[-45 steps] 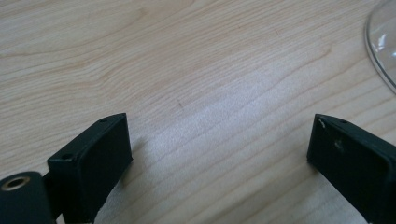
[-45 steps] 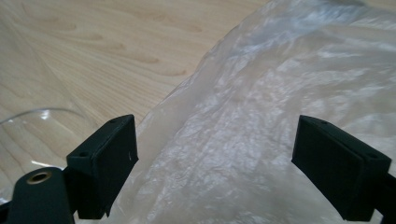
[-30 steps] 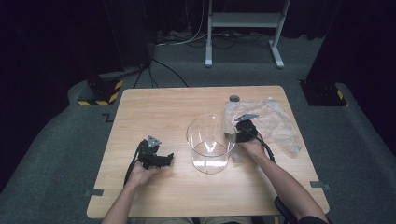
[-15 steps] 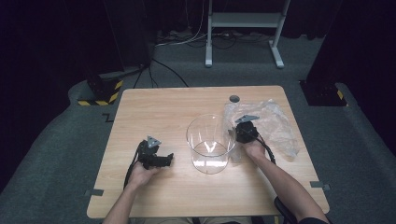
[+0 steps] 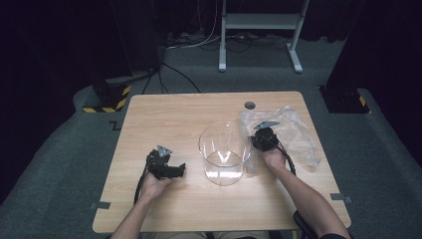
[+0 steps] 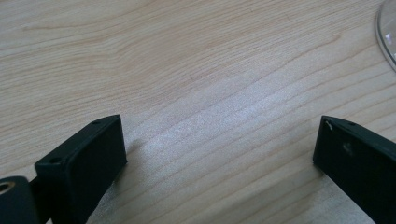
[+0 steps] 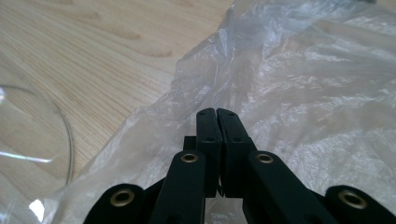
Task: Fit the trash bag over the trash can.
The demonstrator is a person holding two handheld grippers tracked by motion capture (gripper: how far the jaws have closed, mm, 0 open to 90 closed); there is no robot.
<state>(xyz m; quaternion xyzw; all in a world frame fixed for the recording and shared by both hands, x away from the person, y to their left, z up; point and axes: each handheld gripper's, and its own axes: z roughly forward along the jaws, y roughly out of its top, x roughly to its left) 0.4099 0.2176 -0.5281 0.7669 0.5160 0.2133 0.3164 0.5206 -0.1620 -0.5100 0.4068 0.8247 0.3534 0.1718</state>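
While your left gripper [image 5: 180, 170] rests with jaws wide apart on the light wooden table [image 5: 174, 114] near its front edge, your right gripper [image 7: 217, 114] has just been closing and now pinches the crumpled clear plastic bag [image 7: 299, 93], lying toward the right edge beside the tall clear glass bowl [image 5: 225, 152]. You can probably lift the bag next.

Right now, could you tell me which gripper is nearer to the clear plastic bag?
The right gripper: it sits on the plastic bag. The left gripper rests across the glass bowl from it, jaws wide open.
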